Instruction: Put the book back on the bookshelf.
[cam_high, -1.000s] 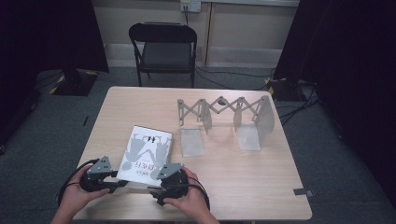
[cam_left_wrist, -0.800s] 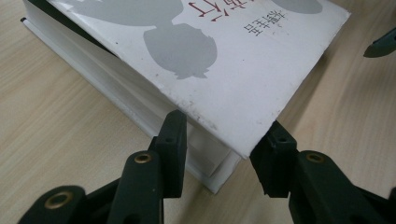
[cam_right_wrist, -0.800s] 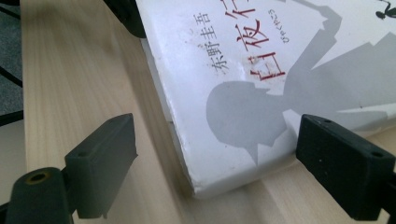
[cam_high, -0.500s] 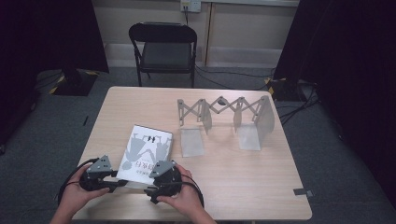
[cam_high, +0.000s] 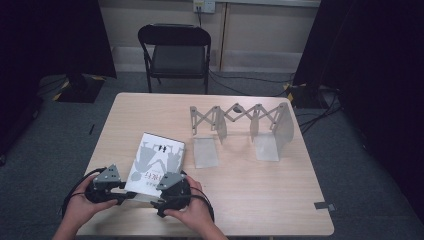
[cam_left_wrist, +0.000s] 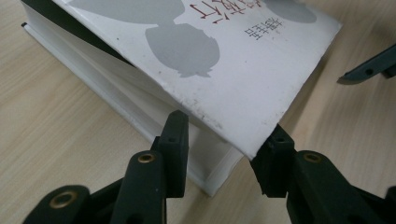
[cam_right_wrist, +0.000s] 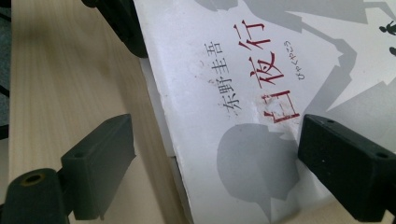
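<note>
A white book (cam_high: 156, 162) lies flat on the near left part of the counter (cam_high: 260, 200), its cover showing grey silhouettes and red and black lettering. Its near edge lies between the two claws, which the person's hands bring in from the bottom of the high view.

The left claw (cam_high: 125, 195) sits at the book's near left corner. In the left gripper view (cam_left_wrist: 224, 144) its two black jaws stand either side of that corner: one pad against the page block, the other against the cover's edge, which is lifted a little off the pages. The jaws have just been closing with the book's corner between them, and they now pinch it.

The right claw (cam_high: 162, 197) sits at the book's near right side, just beside the left one. In the right gripper view (cam_right_wrist: 215, 154) its jaws are spread wide: one hangs over bare counter beside the book's edge, the other over the cover near the red lettering. Neither pad presses the book, so this claw is released.

Farther back on the counter, well apart from the book, stands a grey folding rack (cam_high: 240, 120) with clear panels hanging from it. Beyond the counter stands a black chair (cam_high: 175, 50).
</note>
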